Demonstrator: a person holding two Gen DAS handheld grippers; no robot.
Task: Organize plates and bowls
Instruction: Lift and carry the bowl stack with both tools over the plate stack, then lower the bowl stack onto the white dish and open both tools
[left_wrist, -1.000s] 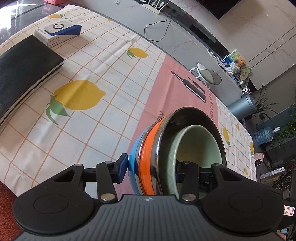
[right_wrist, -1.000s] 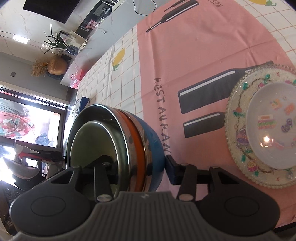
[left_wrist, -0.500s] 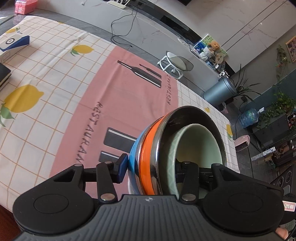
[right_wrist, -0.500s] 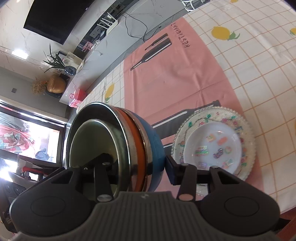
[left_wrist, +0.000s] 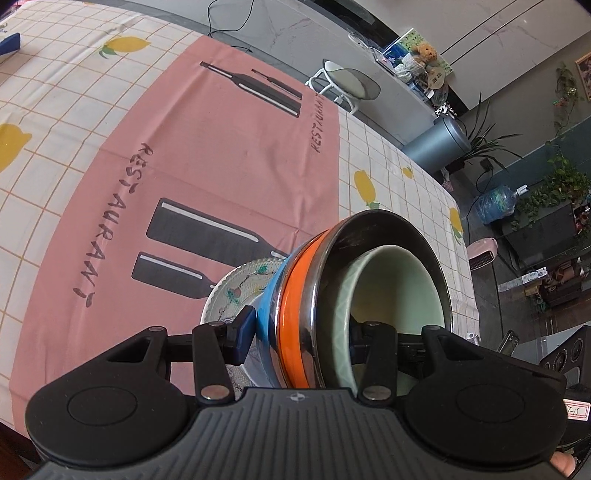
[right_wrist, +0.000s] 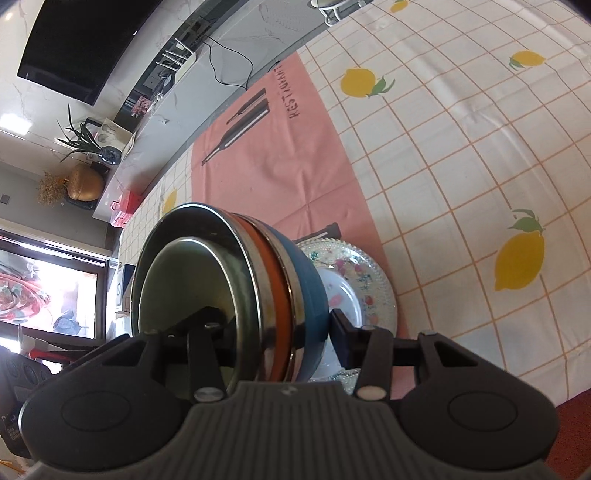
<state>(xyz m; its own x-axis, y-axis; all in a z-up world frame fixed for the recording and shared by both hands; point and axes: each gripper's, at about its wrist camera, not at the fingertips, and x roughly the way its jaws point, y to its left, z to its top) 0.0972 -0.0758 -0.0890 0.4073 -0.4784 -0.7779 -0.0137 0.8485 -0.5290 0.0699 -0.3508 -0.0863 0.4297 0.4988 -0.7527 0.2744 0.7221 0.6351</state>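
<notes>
A stack of nested bowls (left_wrist: 295, 314) (right_wrist: 280, 291), blue outside, then orange, steel and pale green innermost, hangs in the air between both grippers. My left gripper (left_wrist: 299, 332) is shut on one side of the stack's wall, one pad outside on the blue bowl, the other inside the green one. My right gripper (right_wrist: 280, 328) is shut on the opposite side in the same way. Directly below the stack lies a clear beaded plate (left_wrist: 236, 288) (right_wrist: 365, 273) with a white decorated plate (right_wrist: 343, 291) on it.
The table carries a lemon-check cloth (right_wrist: 480, 147) with a pink "RESTAURANT" mat (left_wrist: 207, 147) in the middle. A stool (left_wrist: 347, 83), a grey bin (left_wrist: 439, 142) and a water jug (left_wrist: 495, 201) stand on the floor beyond the far edge.
Both grippers have carried the bowl stack sideways across the table, from over the lemon cloth and pink mat to above the stacked plates. The grips have not changed.
</notes>
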